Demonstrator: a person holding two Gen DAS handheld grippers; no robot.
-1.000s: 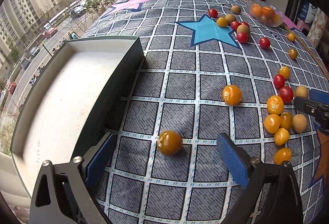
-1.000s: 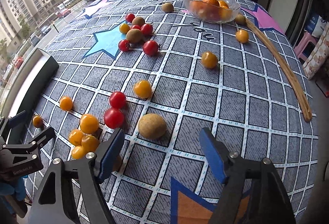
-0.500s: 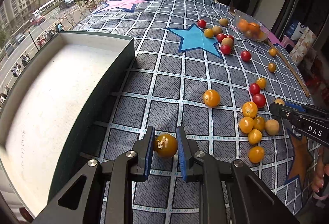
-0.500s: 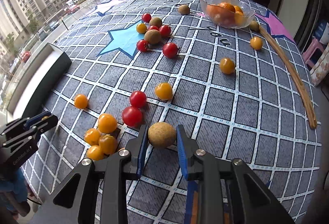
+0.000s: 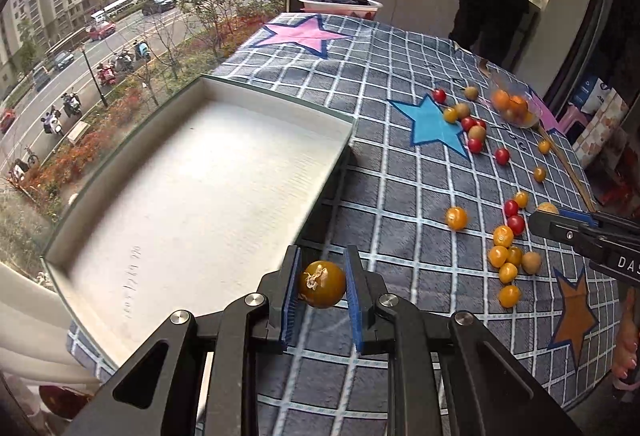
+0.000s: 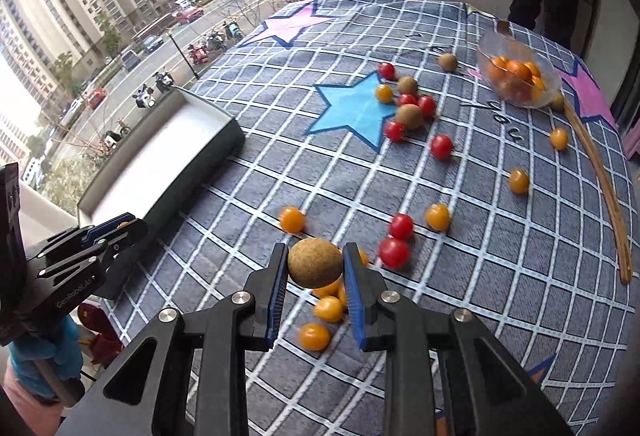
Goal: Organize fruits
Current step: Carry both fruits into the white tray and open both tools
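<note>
With the left gripper [image 5: 322, 286] clamped on an orange tomato [image 5: 323, 284] and the right gripper [image 6: 314, 266] clamped on a brown fruit [image 6: 315, 262], both clear of the cloth, we judge transfer next: carry each over the tray [image 5: 192, 204] before release.

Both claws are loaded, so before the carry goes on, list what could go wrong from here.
1. The left claw pinches a small round orange fruit between flat pads; it may squash or slip out.
2. The right claw grips a brown round fruit above loose orange fruits; a drop could scatter them across the cloth.
3. The white box has a raised wall; a low carry could clip it.
</note>
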